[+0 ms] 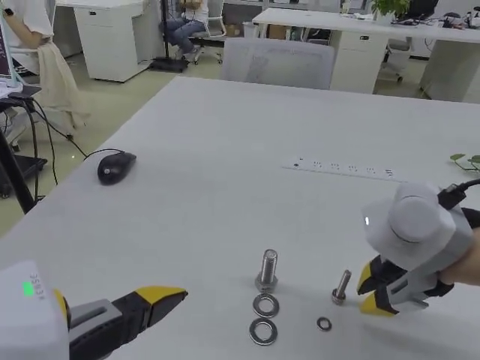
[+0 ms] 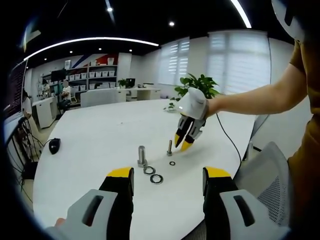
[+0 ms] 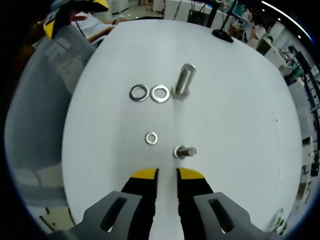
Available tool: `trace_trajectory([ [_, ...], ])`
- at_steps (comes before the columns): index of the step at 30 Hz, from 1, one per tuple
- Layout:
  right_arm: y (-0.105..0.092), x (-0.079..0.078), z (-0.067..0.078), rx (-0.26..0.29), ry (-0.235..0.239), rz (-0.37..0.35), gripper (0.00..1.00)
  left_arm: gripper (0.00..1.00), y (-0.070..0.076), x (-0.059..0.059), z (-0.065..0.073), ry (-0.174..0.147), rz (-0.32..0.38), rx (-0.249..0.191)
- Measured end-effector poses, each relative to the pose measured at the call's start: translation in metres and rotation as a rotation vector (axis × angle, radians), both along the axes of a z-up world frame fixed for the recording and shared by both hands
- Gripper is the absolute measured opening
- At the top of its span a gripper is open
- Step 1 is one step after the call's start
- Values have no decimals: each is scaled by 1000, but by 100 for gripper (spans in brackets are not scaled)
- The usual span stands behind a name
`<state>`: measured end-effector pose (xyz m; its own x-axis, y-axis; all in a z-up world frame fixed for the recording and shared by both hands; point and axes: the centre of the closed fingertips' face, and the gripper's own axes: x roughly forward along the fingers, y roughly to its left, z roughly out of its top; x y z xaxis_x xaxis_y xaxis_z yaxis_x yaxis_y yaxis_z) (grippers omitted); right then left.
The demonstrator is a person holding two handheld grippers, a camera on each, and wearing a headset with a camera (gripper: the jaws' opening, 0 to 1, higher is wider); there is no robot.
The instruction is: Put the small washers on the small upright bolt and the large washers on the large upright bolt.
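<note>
The room is a big office with white desks [image 1: 360,22], a grey chair [image 1: 277,64] at the far side of the bench, and a person [image 1: 184,26] sitting far back. The bench [image 1: 225,165] is wide, white and smooth. The left gripper [image 2: 169,177] hangs over the near edge, its jaws wide apart with nothing between them. The right gripper [image 3: 167,174] is just beside the small bolt [image 1: 341,286] and does not touch it. Its jaws have a small gap and hold nothing. A white power strip [image 1: 341,168] lies far back on the bench. A black mouse [image 1: 116,166] sits well away from the bolts. The large bolt [image 1: 268,270] stands upright, with the small bolt standing near it. Two large washers [image 1: 265,305] lie flat, close together, right by the large bolt. One small washer [image 1: 324,324] lies flat just beside the small bolt
</note>
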<state>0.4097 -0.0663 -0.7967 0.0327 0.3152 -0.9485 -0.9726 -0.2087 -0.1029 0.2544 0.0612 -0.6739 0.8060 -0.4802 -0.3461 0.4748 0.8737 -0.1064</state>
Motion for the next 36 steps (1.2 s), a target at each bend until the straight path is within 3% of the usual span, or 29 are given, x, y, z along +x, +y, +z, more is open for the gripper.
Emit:
trace_trajectory([
  [9, -1, -15, -6, -2, 20, 1, 16, 55, 0, -5, 1, -7, 6, -4],
  [17, 8, -29, -20, 2, 54, 11, 17, 55, -1, -6, 0, -8, 9, -12],
  [26, 21, -28, -27, 4, 80, 1, 18, 54, 5, -2, -1, -5, 23, -17],
  [36, 35, -27, -26, 4, 92, 24, 18, 54, 6, 2, -5, 3, 21, -20],
])
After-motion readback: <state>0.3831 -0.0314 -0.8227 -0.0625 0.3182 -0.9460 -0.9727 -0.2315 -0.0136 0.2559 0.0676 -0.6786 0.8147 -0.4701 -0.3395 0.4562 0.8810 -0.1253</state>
